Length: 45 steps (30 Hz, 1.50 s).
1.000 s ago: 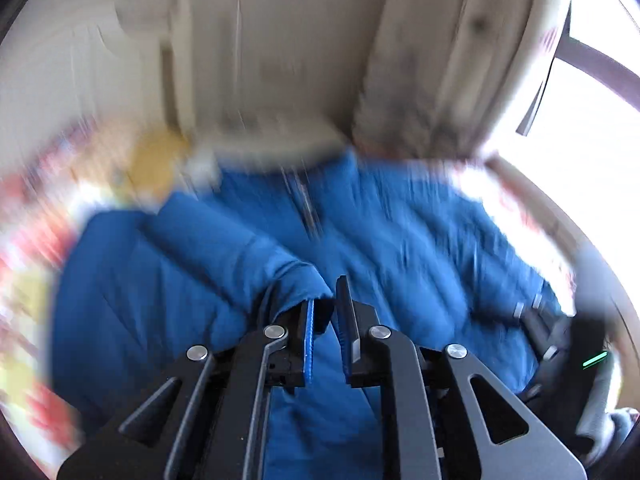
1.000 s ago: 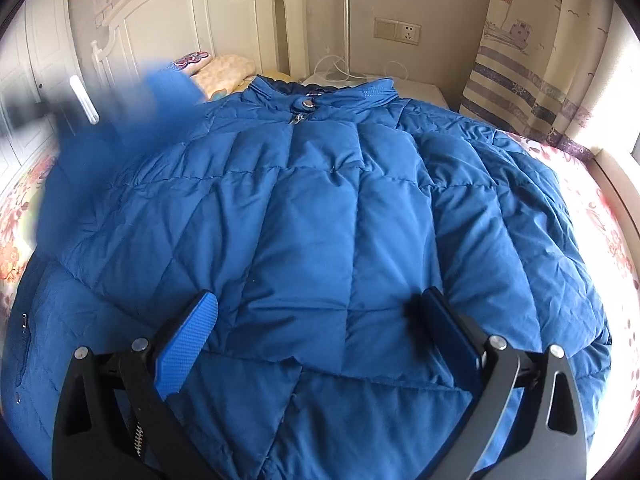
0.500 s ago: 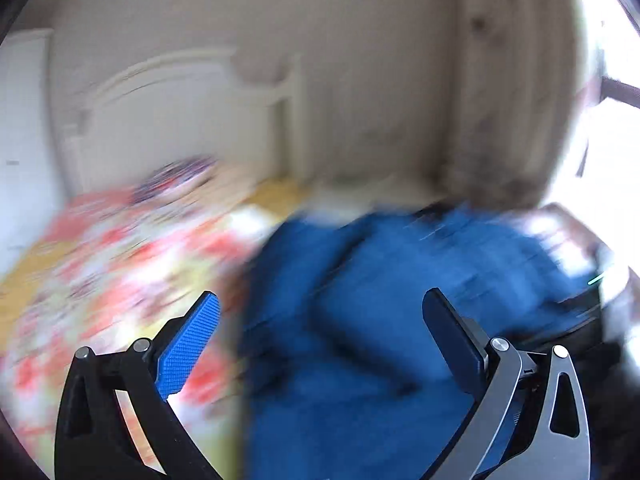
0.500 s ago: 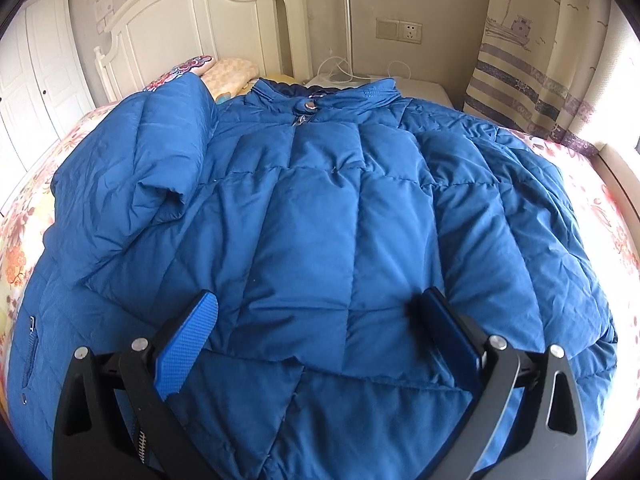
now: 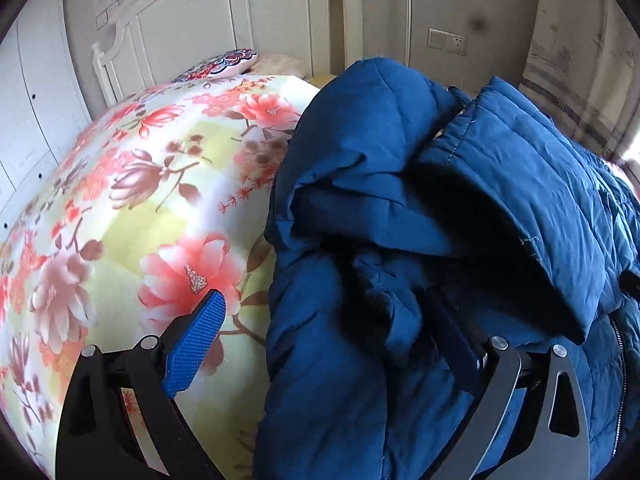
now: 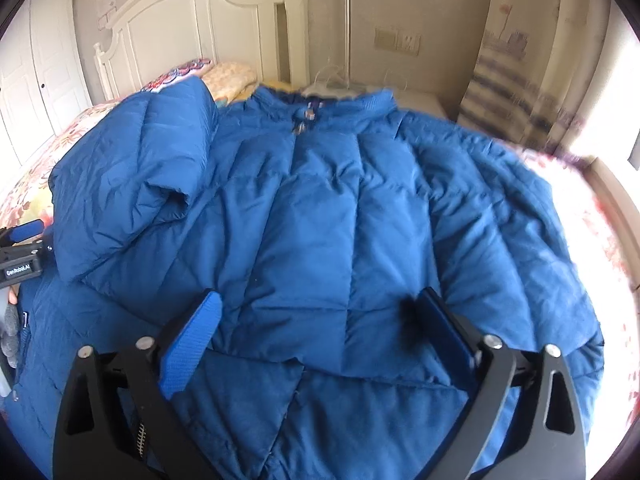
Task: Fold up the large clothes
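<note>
A large blue quilted puffer jacket (image 6: 320, 232) lies front-up on the bed, collar toward the headboard. Its left sleeve (image 6: 132, 176) is folded in over the chest. My right gripper (image 6: 320, 332) is open and empty above the jacket's lower front. My left gripper (image 5: 324, 332) is open and empty at the jacket's left edge (image 5: 360, 240), one finger over the bedspread, the other over the folded sleeve. The left gripper also shows in the right wrist view (image 6: 20, 248) at the far left.
The bed has a floral bedspread (image 5: 140, 200) and a white headboard (image 5: 240, 20) with pillows (image 5: 224, 66) at the far end. A white nightstand (image 6: 416, 100) and a striped curtain (image 6: 508, 80) stand at the back right. A white wardrobe (image 5: 24, 100) is at the left.
My left gripper has let go of the sleeve, opened, and drawn back to the jacket's left edge. The sleeve now rests folded over the chest. My right gripper stayed open, shifting slightly.
</note>
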Each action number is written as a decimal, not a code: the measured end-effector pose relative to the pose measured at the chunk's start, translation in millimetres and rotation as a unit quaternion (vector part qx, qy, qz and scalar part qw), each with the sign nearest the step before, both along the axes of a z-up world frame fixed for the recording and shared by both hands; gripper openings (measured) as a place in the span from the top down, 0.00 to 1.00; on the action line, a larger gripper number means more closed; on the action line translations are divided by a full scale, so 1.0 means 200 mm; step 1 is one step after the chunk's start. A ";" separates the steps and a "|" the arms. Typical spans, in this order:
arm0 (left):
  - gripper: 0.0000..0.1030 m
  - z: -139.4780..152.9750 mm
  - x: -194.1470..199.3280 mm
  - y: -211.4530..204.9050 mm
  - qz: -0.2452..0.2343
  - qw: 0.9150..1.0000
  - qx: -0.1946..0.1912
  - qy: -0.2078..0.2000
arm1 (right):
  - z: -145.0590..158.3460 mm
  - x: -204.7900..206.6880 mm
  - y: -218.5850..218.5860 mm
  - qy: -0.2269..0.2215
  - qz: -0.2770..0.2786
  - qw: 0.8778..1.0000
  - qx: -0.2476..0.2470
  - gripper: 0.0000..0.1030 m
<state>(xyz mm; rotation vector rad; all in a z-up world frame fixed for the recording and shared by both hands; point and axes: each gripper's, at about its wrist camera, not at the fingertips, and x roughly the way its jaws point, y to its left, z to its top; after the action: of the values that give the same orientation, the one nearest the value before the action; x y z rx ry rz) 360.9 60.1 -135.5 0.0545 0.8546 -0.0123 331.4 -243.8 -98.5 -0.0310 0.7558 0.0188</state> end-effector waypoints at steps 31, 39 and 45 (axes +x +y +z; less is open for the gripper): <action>0.04 -0.02 0.00 0.09 -0.003 0.998 -0.063 0.014 | 0.03 0.09 -0.45 -0.022 -0.059 0.934 0.351 0.33; 0.04 -0.02 0.00 0.09 -0.003 0.998 -0.062 0.014 | -0.04 0.15 -0.37 -0.006 -0.046 0.936 0.349 0.31; 0.04 -0.02 0.00 0.09 -0.003 0.998 -0.066 0.016 | -0.07 0.25 -0.49 -0.023 -0.093 0.915 0.393 0.35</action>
<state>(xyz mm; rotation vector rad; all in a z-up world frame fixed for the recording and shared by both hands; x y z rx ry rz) 360.7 78.8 -139.6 -0.0663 0.8839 -0.0750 380.6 -341.6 -111.9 0.8073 0.6570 0.1390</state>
